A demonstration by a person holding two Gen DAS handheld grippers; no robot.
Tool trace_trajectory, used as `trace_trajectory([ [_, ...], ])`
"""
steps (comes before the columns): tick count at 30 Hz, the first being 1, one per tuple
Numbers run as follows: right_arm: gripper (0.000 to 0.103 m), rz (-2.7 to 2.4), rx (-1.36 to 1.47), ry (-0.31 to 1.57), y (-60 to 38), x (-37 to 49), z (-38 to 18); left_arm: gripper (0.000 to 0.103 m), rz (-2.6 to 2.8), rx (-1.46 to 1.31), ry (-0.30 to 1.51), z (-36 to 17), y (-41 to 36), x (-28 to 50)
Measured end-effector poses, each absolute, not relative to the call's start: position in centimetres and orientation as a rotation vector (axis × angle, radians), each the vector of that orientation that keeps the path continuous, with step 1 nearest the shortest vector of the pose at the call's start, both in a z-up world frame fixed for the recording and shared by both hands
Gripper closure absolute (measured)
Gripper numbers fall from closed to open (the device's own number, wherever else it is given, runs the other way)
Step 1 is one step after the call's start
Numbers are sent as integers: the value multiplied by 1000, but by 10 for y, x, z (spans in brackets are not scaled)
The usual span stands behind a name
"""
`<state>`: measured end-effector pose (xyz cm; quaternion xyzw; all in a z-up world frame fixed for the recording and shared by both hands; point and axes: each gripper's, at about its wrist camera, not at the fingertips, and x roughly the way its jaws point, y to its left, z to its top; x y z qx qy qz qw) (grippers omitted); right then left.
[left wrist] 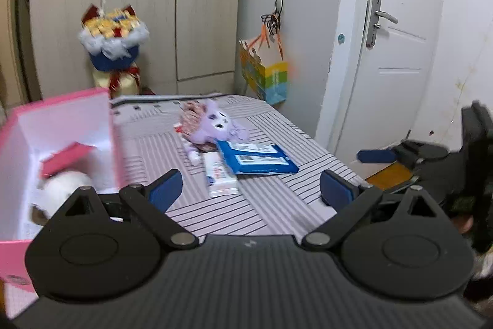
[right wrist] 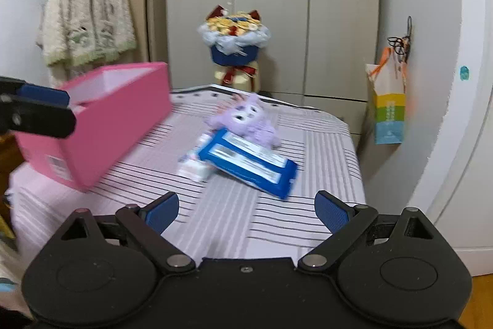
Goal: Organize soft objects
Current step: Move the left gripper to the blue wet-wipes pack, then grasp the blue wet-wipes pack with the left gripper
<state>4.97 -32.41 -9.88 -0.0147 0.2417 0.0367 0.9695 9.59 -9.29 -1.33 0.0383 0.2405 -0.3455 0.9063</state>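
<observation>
Purple plush toy (right wrist: pixel 246 121) on the striped bedcover (right wrist: pixel 234 208), ahead of both tongs
Right gripper (right wrist: pixel 246 210) and left gripper (left wrist: pixel 249 190) gape empty; blue wipes pack (right wrist: pixel 249 164) lies diagonally nearer, pink box (right wrist: pixel 101 125) to the left

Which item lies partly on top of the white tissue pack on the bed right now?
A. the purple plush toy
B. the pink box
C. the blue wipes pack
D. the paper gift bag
C: the blue wipes pack overlaps one end of the white tissue pack on the bed.
</observation>
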Motion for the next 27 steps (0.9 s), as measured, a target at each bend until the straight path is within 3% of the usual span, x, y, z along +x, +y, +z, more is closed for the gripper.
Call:
trace_trajectory([
  [6, 6, 28, -35, 485, -337, 82, -124, 8, -635, 80, 399, -34, -123, 127],
  [17, 6, 72, 162, 593, -358, 152, -144, 10, -639, 45, 423, -66, -171, 186],
  [27, 6, 150, 221, 632, -354, 174, -151, 52, -570, -1, 585, -93, -184, 229],
])
